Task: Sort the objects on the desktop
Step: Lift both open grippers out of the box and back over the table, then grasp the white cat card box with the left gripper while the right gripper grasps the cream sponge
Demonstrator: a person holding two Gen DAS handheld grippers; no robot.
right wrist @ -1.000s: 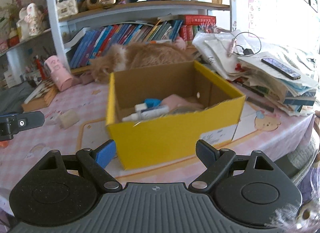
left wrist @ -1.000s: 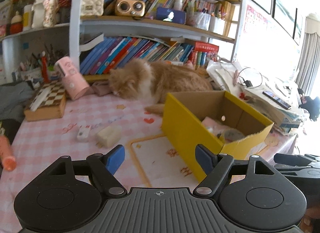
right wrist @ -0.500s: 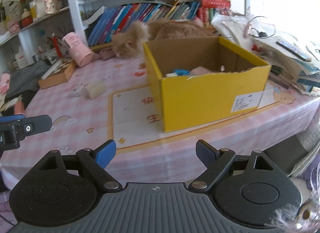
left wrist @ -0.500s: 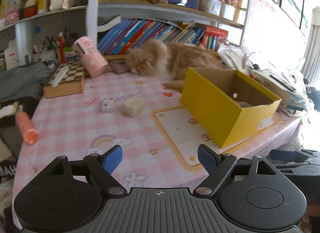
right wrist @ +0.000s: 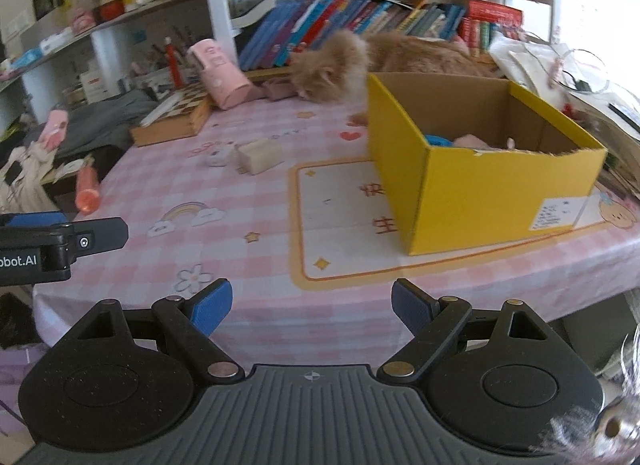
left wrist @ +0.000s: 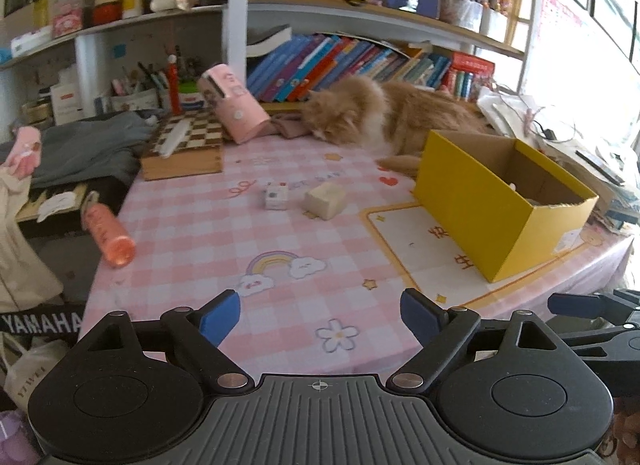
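Eraser block [left wrist: 325, 200] and small dice [left wrist: 276, 196] are sitting mid-table, well beyond both grippers; left gripper [left wrist: 320, 317] is spreading wider, empty, right gripper [right wrist: 311, 307] is gaping empty near yellow box [right wrist: 492, 193].

I see a table [left wrist: 192, 249] covered by a pink checked cloth with rainbow and flower prints. A yellow cardboard box [left wrist: 472, 217] stands on its right side, partly on a white mat with an orange border [left wrist: 416, 253]. Near the middle lie a small white cube [left wrist: 276, 197] and, just right of it, a cream block [left wrist: 325, 199]. At the left edge an orange bottle [left wrist: 107, 234] lies on its side. Far left sits a chessboard box [left wrist: 184, 149], with a tilted pink container [left wrist: 234, 109] beside it. At the far side a ginger cat [left wrist: 372, 117] lies on the cloth.
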